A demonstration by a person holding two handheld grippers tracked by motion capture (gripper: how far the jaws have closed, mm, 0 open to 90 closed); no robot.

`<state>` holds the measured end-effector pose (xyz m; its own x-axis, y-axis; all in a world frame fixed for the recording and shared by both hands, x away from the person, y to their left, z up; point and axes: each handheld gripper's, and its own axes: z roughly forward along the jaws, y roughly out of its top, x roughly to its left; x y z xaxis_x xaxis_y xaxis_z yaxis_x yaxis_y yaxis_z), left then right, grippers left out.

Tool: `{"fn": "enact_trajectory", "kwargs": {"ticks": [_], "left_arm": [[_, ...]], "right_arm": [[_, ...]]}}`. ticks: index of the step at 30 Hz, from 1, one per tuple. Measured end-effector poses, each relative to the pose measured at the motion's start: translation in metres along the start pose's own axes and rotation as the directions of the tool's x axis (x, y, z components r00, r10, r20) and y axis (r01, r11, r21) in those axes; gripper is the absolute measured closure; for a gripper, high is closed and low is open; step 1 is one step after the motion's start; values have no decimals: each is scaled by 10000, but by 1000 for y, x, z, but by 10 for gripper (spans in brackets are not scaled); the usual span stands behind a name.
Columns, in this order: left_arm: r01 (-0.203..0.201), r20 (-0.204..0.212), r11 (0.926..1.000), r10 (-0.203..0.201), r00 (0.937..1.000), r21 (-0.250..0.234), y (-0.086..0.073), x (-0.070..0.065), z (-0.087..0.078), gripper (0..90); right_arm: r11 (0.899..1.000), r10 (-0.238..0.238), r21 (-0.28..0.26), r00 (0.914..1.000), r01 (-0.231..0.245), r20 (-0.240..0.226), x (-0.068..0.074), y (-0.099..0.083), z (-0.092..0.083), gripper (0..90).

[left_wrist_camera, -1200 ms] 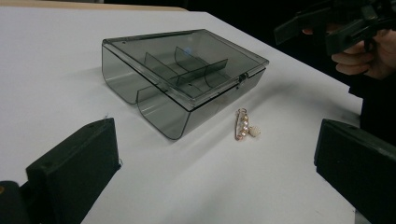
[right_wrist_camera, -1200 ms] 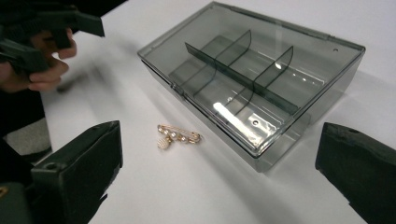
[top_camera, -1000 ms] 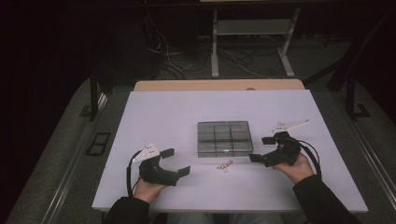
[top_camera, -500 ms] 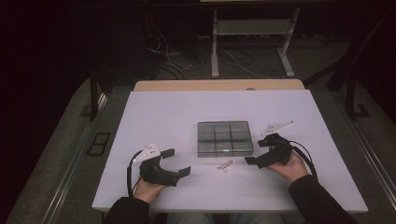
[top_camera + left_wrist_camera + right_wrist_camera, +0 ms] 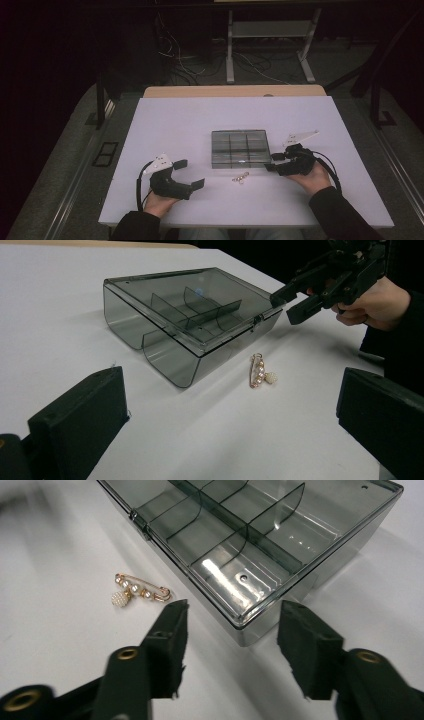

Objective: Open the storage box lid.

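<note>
A smoky clear plastic box (image 5: pixel 239 148) with inner dividers and a shut lid sits mid-table. A gold brooch with pearls (image 5: pixel 241 177) lies just in front of it. My right gripper (image 5: pixel 271 162) is at the box's right front corner. Its jaws have just been closing and stand half narrowed. In the right gripper view the box (image 5: pixel 250 535) corner sits at the gap of the right gripper (image 5: pixel 235 625), with no pad pressing on it, and the brooch (image 5: pixel 135 591) lies to the left. My left gripper (image 5: pixel 189 173) rests open and empty at the front left.
In the left gripper view the box (image 5: pixel 190 315), the brooch (image 5: pixel 260 372) and the other hand's gripper (image 5: pixel 292 307) lie ahead of the wide jaws. The white table top (image 5: pixel 200 120) has bare room to the left and behind the box. Dark floor and a metal stand lie beyond.
My right gripper has shifted left to the box's corner and its jaws have narrowed. The left gripper, the box and the brooch have stayed where they were.
</note>
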<state>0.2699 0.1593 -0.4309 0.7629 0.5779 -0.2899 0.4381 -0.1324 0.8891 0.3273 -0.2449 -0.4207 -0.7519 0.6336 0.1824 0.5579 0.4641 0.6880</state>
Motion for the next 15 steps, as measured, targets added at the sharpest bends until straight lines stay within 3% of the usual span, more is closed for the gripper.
{"fn": "enact_trajectory", "kwargs": {"ticks": [15], "left_arm": [[-9, -2, 10000, 9, 10000, 5, 0, 0, 0, 0]], "right_arm": [[10000, -18, 40, 9996, 17, 270, -1, -1, -1, 640]]}}
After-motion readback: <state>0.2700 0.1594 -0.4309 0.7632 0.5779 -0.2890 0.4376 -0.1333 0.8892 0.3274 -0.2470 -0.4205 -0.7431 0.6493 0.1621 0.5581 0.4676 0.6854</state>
